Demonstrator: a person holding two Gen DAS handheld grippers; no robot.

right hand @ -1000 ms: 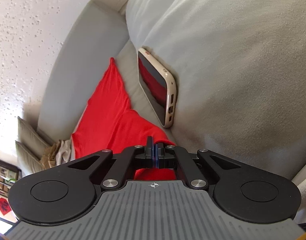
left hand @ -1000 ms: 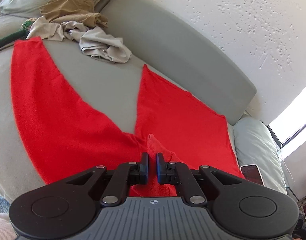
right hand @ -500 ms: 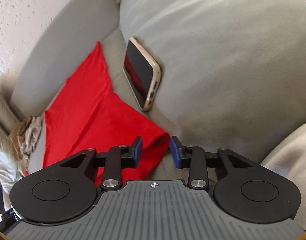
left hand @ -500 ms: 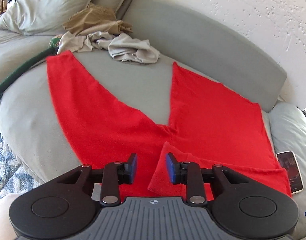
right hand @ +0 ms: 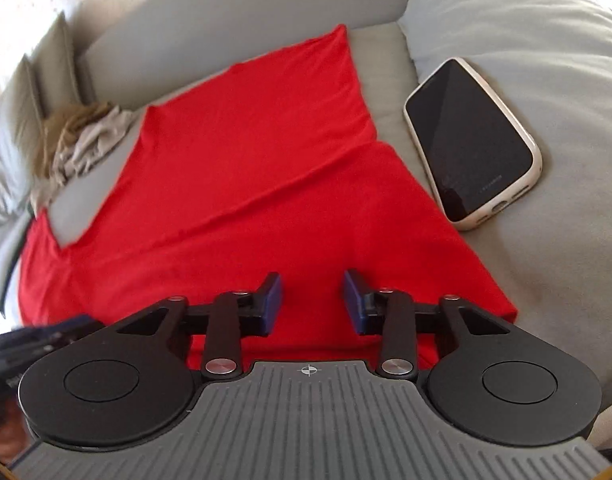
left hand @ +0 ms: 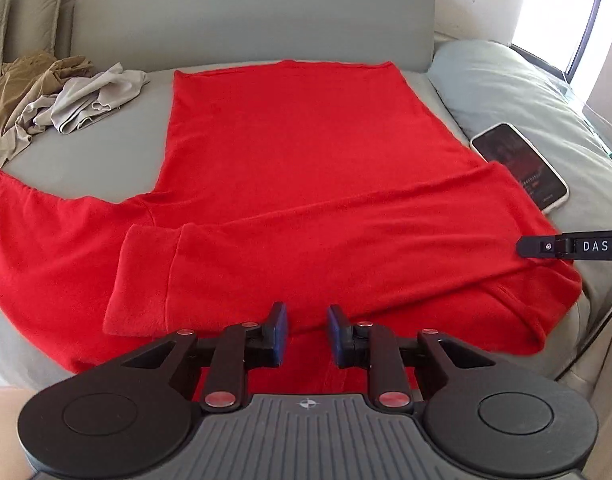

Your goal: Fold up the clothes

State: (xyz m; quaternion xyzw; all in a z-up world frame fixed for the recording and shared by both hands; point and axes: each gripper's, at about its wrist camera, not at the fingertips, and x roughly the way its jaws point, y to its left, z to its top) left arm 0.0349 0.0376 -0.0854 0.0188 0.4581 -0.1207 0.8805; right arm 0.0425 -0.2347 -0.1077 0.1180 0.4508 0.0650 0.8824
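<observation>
A red long-sleeved top [left hand: 306, 152] lies flat on the grey sofa seat, hem toward the backrest. Its right sleeve [left hand: 345, 248] is folded across the body, with the cuff [left hand: 142, 280] at the left. The other sleeve [left hand: 34, 232] stretches out to the left. My left gripper [left hand: 306, 334] is open and empty just above the near edge of the top. My right gripper [right hand: 311, 304] is open and empty over the top's [right hand: 246, 152] right shoulder; its finger also shows at the right edge of the left wrist view [left hand: 545, 246].
A phone [left hand: 521, 166] in a pale case lies against the grey cushion [left hand: 525, 88] right of the top; it also shows in the right wrist view [right hand: 471, 140]. A heap of beige and tan clothes [left hand: 66, 96] sits at the back left. The sofa backrest [left hand: 246, 24] runs behind.
Both grippers let go of the red sleeve and opened. They pulled back toward me; the sleeve now lies folded across the body of the top.
</observation>
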